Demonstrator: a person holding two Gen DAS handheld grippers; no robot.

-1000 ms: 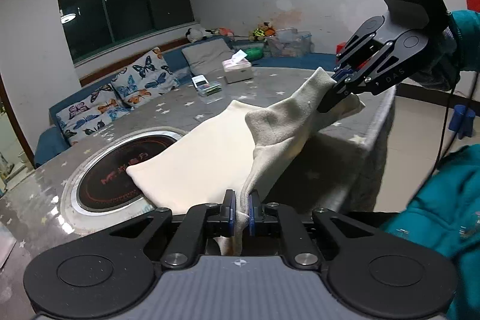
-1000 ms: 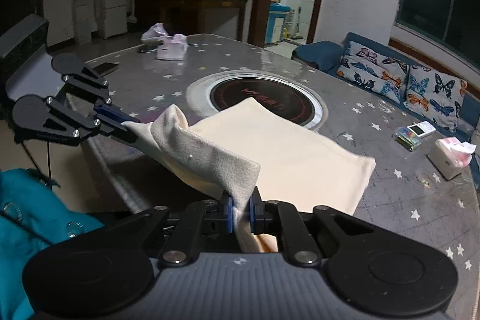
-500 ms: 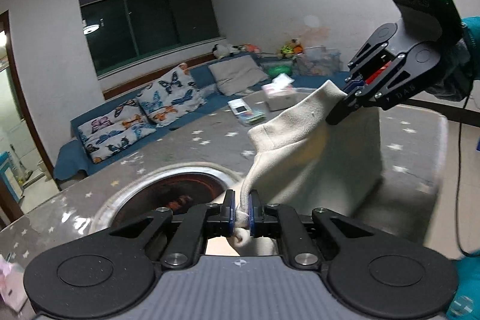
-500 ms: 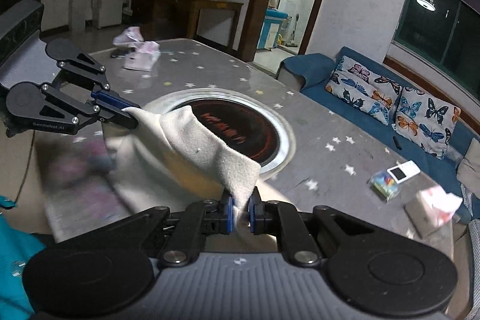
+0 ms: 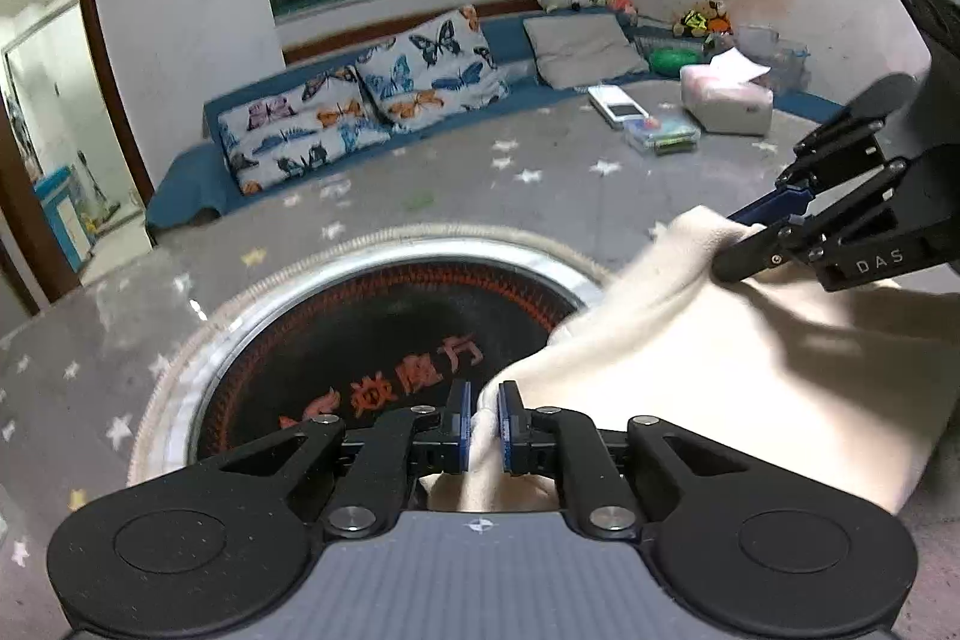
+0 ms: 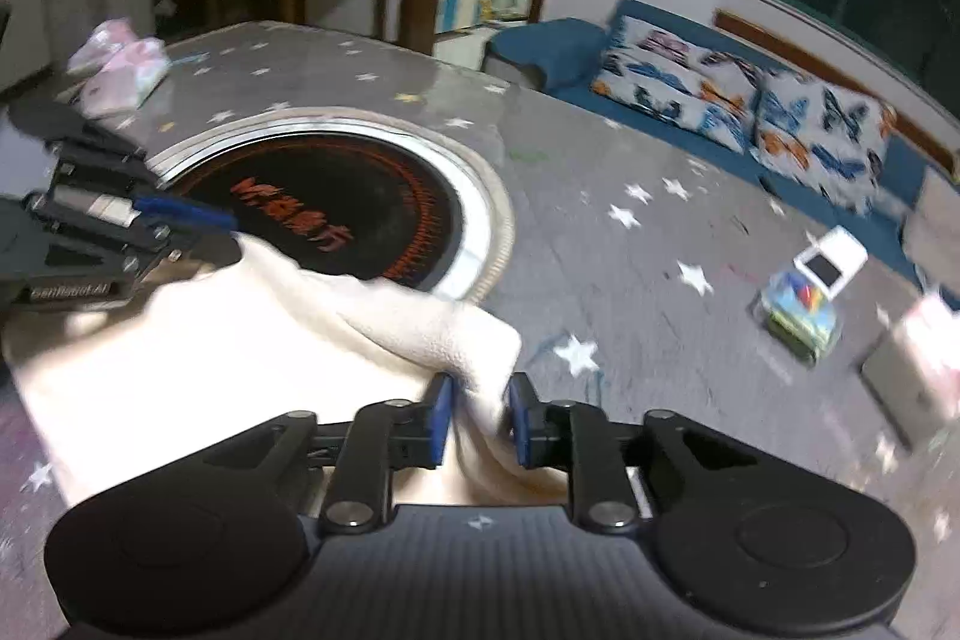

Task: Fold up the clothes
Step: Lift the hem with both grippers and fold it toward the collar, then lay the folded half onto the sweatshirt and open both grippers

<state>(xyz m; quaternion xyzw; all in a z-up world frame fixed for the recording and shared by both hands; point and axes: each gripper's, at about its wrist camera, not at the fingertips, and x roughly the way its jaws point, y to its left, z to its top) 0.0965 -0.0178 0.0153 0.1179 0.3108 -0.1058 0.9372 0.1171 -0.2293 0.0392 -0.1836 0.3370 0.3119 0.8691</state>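
A cream fleece garment lies folded over on the grey star-patterned table, beside the round black hotplate. My left gripper is shut on one corner of it, low over the hotplate's edge. My right gripper holds the other corner, its jaws slightly parted around the cloth. Each gripper shows in the other's view: the right one at the garment's far edge, the left one at the hotplate side.
A tissue box, a white device and a small clear box sit at the table's far side. A pink packet lies at the other end. A blue sofa with butterfly cushions runs along the wall.
Both grippers carried the lifted edge forward over the garment and down toward the table by the hotplate. The cloth has gone from raised and draped to folded flat. The right jaws have parted slightly.
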